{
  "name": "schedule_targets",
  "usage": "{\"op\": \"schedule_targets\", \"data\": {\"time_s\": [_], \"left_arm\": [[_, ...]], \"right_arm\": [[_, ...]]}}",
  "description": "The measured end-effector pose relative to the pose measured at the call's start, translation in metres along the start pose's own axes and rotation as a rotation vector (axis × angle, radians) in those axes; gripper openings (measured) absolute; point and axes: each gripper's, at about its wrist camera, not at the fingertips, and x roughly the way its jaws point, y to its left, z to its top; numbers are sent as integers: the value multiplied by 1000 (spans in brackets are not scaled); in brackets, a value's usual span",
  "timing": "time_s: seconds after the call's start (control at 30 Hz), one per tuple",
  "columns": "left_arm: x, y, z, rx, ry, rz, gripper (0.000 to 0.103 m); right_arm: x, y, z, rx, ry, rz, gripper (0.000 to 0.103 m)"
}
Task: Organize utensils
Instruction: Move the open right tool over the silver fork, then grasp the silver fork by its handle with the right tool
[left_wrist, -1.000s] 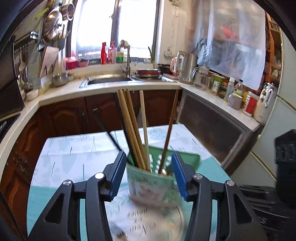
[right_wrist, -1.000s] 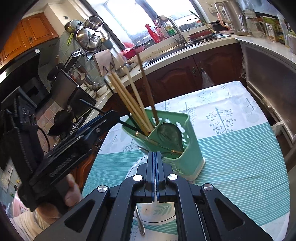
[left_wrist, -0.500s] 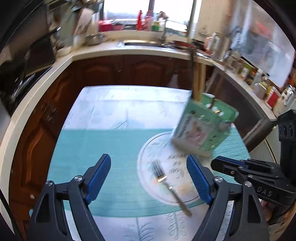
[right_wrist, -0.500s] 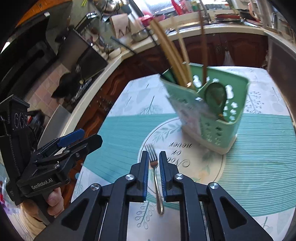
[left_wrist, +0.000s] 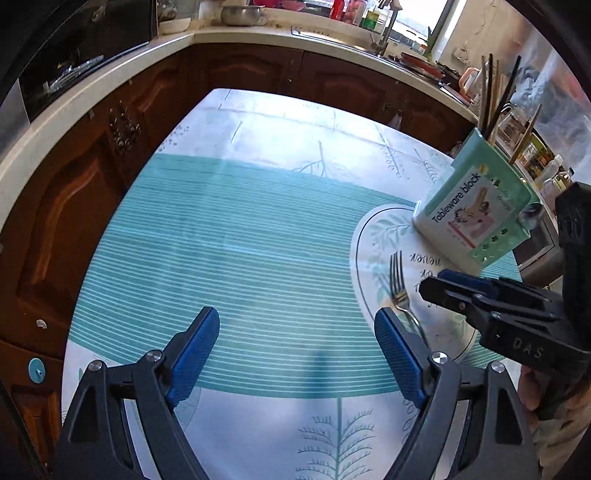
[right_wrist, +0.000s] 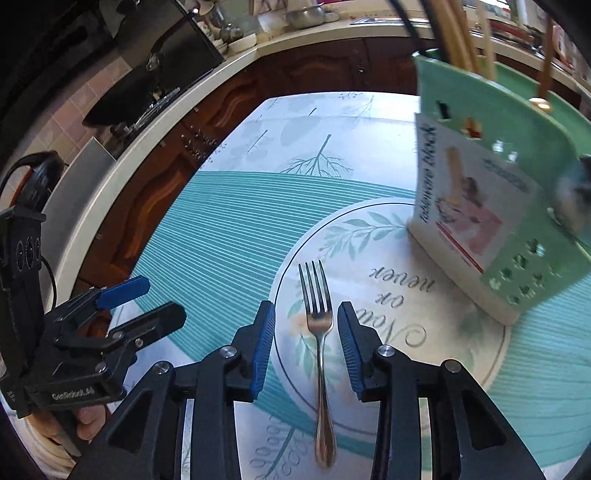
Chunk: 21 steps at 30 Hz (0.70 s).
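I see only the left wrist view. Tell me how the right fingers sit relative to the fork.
Observer: The right gripper is open and straddles the fork near its neck. Neither finger touches it.
Operator: Describe the handle; it's hidden from me.
Observer: The handle lies flat on the tablecloth. It runs straight back toward the right camera, roughly centred between the fingers.

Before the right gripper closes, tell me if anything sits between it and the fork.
Nothing visible does. The right gripper is open, its fingers on either side of the fork, which lies flat on the tablecloth with bare cloth around it.
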Motion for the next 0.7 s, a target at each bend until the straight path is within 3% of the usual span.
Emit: {"op": "schedule_targets", "data": {"time_s": [0.23,0.7], "left_arm": [[14,14,3,-34,20,-19,85],[33,21,17,-54,29,-28,85]], "right_arm": [[41,-1,13,-119,34,-49,35],[61,-9,29,-284,58,122,35]]}}
